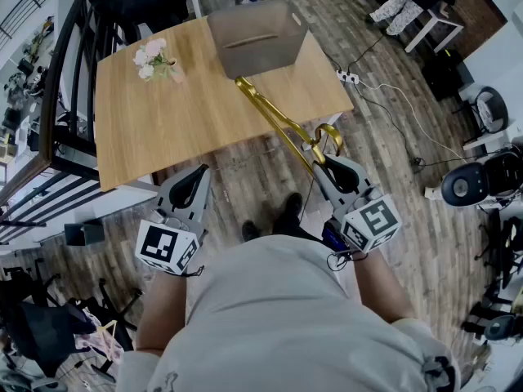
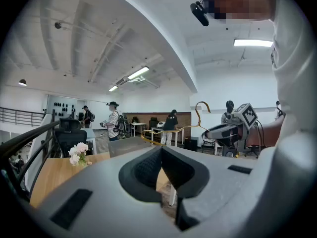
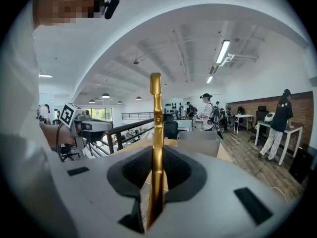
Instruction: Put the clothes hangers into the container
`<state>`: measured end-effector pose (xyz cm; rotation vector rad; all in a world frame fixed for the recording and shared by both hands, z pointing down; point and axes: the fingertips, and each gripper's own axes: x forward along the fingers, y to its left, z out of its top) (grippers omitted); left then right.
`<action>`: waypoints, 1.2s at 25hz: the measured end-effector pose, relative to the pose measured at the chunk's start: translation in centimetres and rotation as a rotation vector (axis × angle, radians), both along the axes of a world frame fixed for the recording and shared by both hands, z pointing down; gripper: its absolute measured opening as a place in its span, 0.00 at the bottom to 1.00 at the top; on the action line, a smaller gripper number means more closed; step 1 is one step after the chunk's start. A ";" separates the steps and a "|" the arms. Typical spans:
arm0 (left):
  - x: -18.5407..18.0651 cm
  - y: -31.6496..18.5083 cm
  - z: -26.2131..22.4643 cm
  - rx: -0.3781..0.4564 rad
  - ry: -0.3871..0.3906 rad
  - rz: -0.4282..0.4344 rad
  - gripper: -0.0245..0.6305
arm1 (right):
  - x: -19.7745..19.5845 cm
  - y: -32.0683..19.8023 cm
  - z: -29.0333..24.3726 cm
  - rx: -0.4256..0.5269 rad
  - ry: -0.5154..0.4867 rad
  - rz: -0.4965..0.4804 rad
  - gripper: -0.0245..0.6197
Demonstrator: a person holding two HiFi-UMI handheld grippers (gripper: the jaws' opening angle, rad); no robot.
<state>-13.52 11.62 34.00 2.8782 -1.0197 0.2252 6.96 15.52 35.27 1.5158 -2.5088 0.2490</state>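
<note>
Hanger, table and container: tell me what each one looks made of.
The hanger looks like metal with a glossy gold finish: it is thin, with bright glints. The table looks like wood or wood-look laminate, matt, with pale grain. The container is grey and matt, with a slot handle; fabric, felt or plastic, I cannot tell.

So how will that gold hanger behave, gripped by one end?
Probably stiff: the hanger juts straight toward the container without sagging. Its thin, glossy bar may pivot or slip in the right hand-held gripper.
</note>
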 end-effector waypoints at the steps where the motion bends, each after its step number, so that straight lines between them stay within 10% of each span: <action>1: 0.0 -0.1 0.1 -0.001 -0.001 0.000 0.05 | 0.0 -0.1 0.1 0.000 0.000 -0.001 0.15; 16: 2.6 -2.7 1.0 -0.026 -0.008 -0.017 0.05 | 2.9 -3.0 1.2 -0.041 -0.009 -0.004 0.15; 30: 12.7 -9.8 1.8 -0.060 -0.025 -0.041 0.05 | 12.3 -10.7 2.2 -0.071 -0.027 -0.046 0.15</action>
